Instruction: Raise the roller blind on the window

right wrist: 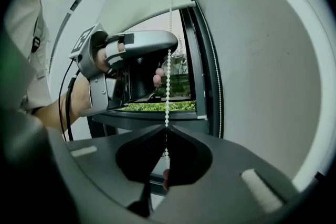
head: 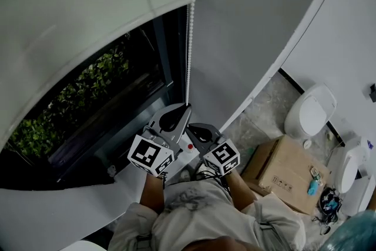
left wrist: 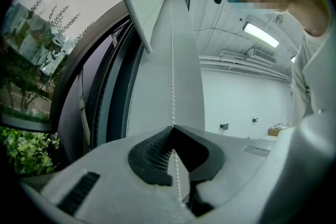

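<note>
Left gripper [left wrist: 173, 128]: my jaws are closed tight on the bead chain [head: 189, 38], which hangs down the right side of the window [head: 167, 62]. Right gripper [right wrist: 167, 128]: my jaws are likewise pinched shut on the same chain, just below the left. The roller blind [head: 70, 3] covers the upper window; below its bottom edge, glass and green foliage [head: 100, 76] are exposed.

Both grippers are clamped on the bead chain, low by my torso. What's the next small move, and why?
Probably open the right gripper and re-clamp it higher on the bead chain while the left gripper holds. Both are shut on the chain, right just below left, close to the torso, so little pulling room seems left, and the roller blind covers part of the window.
</note>
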Demonstrator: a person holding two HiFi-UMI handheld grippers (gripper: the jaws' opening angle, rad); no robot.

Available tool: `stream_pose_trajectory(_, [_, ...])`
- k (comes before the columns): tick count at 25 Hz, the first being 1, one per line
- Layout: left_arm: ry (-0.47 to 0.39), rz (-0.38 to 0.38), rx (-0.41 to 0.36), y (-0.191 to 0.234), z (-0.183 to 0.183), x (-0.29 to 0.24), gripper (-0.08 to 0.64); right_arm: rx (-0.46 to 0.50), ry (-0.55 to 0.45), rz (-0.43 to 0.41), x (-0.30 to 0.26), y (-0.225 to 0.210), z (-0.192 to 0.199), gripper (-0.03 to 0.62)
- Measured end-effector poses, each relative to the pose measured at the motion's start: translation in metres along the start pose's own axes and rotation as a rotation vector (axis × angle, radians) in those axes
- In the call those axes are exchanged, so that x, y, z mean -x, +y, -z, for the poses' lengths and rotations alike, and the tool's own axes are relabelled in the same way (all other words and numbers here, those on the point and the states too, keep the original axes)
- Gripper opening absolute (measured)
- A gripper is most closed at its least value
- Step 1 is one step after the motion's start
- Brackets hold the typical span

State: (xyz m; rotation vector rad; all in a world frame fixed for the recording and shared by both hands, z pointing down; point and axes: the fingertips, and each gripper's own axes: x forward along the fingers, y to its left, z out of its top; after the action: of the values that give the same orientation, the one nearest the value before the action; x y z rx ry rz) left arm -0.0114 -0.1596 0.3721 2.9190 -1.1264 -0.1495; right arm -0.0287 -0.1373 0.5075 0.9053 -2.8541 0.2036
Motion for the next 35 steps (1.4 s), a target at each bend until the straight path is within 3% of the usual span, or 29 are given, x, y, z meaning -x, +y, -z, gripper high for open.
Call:
stream_pose_trajectory(14, [0.068,-0.012,0.057,-0.003,0.043,0.012,0.011,-0.026,0.114,0.011,-0.002,0.002,0.045,0.012])
stream_pose_trajectory(28, [0.060,-0.016,0.053,0.001,0.041,0.018,0.011,0.043,0.090,0.036,0.003,0.007,0.033,0.021])
stream_pose_trajectory(35, [0.058,-0.021,0.051,0.003,0.041,0.018,0.011,0.062,0.023,0.035,0.018,0.009,-0.003,0.057])
